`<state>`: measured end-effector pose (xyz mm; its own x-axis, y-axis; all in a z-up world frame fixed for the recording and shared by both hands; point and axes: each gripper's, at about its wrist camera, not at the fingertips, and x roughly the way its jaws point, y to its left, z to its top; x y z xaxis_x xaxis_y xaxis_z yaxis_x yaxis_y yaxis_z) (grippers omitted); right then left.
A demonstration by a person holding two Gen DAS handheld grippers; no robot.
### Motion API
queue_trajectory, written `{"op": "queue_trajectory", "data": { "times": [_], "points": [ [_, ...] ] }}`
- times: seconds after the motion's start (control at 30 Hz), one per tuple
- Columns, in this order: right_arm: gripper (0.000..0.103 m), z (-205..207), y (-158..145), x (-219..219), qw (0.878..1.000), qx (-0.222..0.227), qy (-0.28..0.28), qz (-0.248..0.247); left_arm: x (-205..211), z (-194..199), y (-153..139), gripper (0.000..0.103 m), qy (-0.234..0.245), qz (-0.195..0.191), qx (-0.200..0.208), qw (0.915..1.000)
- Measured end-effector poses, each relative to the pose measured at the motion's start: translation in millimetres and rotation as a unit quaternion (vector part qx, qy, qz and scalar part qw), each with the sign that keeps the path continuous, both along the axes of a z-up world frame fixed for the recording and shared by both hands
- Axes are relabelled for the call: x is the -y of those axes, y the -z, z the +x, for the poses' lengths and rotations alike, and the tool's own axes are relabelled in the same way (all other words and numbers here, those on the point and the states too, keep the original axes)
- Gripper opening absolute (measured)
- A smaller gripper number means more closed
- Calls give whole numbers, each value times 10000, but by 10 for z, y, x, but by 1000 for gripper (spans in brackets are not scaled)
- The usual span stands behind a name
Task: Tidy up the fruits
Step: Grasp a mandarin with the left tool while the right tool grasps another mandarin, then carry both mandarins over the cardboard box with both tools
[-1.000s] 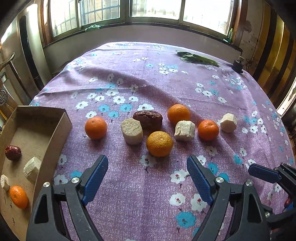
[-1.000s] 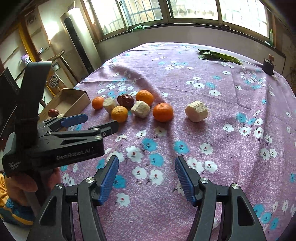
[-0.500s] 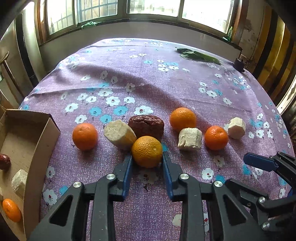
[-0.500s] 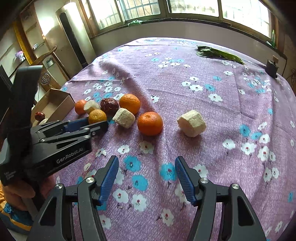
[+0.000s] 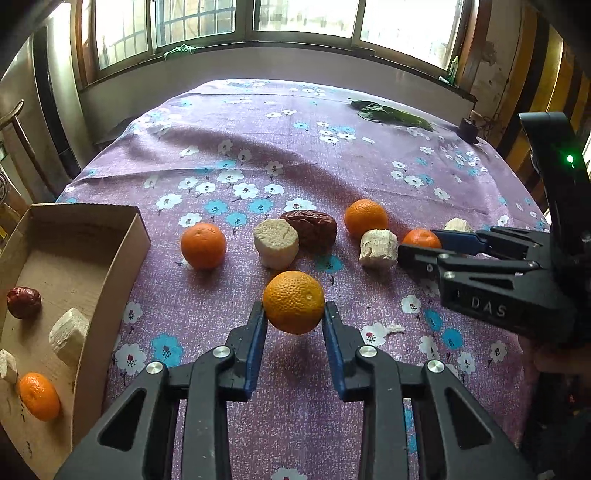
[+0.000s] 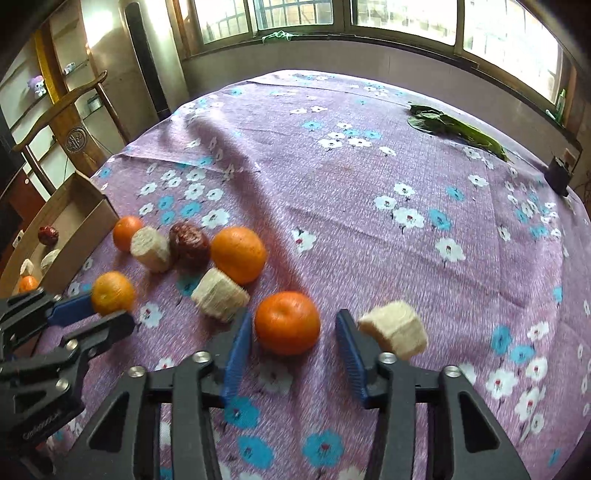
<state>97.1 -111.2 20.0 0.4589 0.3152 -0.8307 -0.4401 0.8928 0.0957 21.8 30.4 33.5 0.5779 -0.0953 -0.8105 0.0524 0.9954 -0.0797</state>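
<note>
Gripping a mandarin [image 5: 294, 302] clear of the purple floral tablecloth [image 5: 295, 155], the left gripper [image 5: 294, 325] sits right of the cardboard box [image 5: 125, 254] (shadow visible below). The right gripper [image 6: 293, 341] stands open around another mandarin [image 6: 287, 322], farther right.

Premises: a lived-in home, likely a dining or sitting room. Evidence: a table [image 6: 369, 192] under a purple floral cloth [image 5: 295, 155]; a row of wood-framed windows [image 5: 303, 22] along the far wall, with a bottle [image 5: 453, 68] on the sill at far right. At far left, a carved wooden chair [image 6: 62, 110] and shelves [image 6: 44, 85] carrying a small plush toy [image 6: 37, 84]. Walls are worn and stained at far right [image 5: 484, 62]. Leafy greens [image 6: 454, 129] lie on the cloth.
</note>
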Motion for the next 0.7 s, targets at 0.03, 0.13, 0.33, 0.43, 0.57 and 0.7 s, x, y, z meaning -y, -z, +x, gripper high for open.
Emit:
{"op": "queue_trajectory", "data": {
  "times": [0.03, 0.13, 0.33, 0.43, 0.57, 0.7],
  "points": [
    [39, 2, -3, -16, 10000, -4, -58, -2, -14, -5, 5, 29, -14, 7, -11, 10000],
    [36, -56, -14, -44, 9998, -5, -152, -114, -54, -17, 4, 29, -64, 17, -23, 10000],
    [36, -330, -97, 50, 9998, -8, -110, 152, -87, -117, -68, 29, -49, -25, 68, 10000],
    [36, -535, -176, 55, 9995, 65, -160, 279, -97, -192, -116, 29, -32, -14, 122, 9999],
    [36, -776, -256, 16, 9986, 132, -256, 436, -134, -317, -176, 29, -57, 53, 204, 9998],
    [36, -940, -284, -78, 9981, 155, -339, 491, -188, -448, -226, 29, -119, 146, 289, 9994]
  ]
}}
